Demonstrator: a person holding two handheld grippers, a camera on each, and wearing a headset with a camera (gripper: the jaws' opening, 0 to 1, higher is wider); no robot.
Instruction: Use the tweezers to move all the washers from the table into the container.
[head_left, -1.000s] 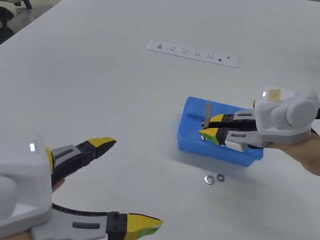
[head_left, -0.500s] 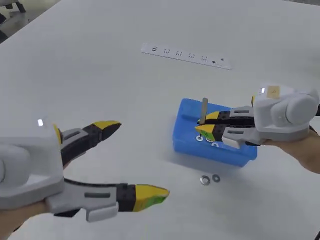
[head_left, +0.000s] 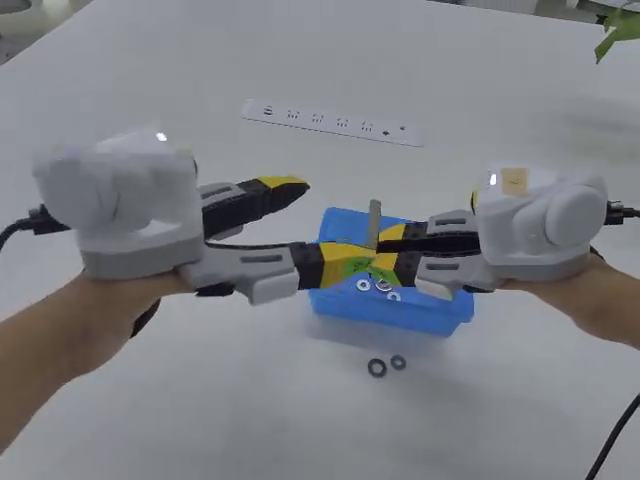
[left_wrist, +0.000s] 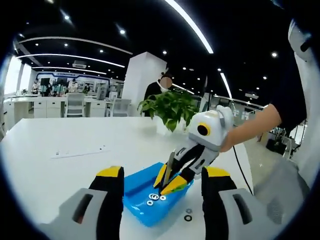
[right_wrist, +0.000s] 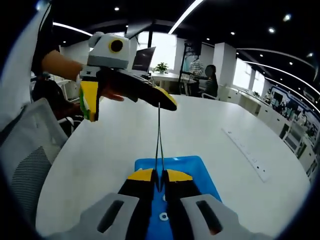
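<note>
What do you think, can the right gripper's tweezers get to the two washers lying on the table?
Probably yes. The two washers lie in the open on the table beside the blue container, with nothing over them. The right gripper holds the tweezers over the container, close by.

Container (head_left: 440, 312) on the counter (head_left: 250, 420), washers (head_left: 372, 287) in it. Two loose washers (head_left: 387, 366) just before its near wall. Power strip (head_left: 330, 122) behind it, toward the far edge. Tweezers (right_wrist: 159, 140) in my right gripper (right_wrist: 159, 176), over the container.
</note>
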